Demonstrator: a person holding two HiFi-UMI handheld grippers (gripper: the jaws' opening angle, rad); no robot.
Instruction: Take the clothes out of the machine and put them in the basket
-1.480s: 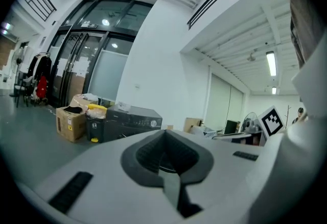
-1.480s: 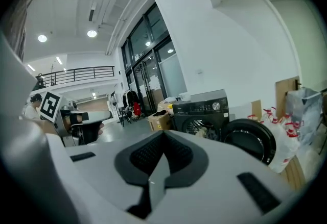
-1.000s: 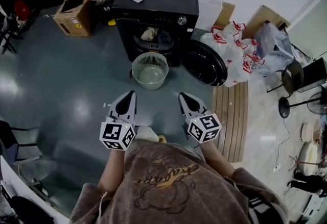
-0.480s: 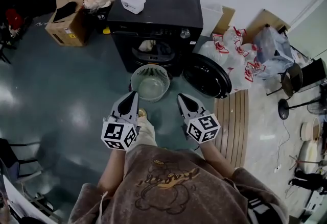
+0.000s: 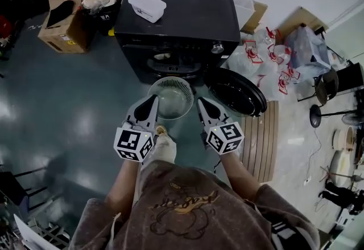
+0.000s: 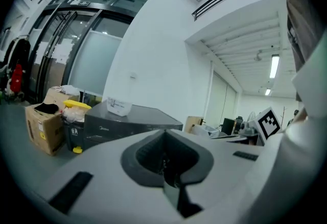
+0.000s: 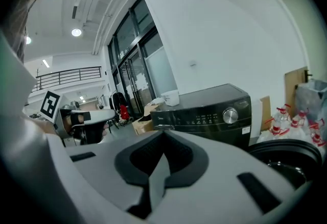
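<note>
While basket [image 5: 153, 93] stands before machine [image 5: 190, 7], door [image 5: 238, 93] swung open, bags [image 5: 260, 61] beside

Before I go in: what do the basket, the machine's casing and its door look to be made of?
Basket: likely moulded plastic, pale, matt, with slotted walls. Machine: probably painted sheet metal, black with a soft sheen on its flat top. Door: glossy, dark; plastic or glass, unclear.

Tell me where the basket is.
In the head view, the basket stands on the floor at centre, directly in front of the black machine, with its open door just to the picture's right.
</note>
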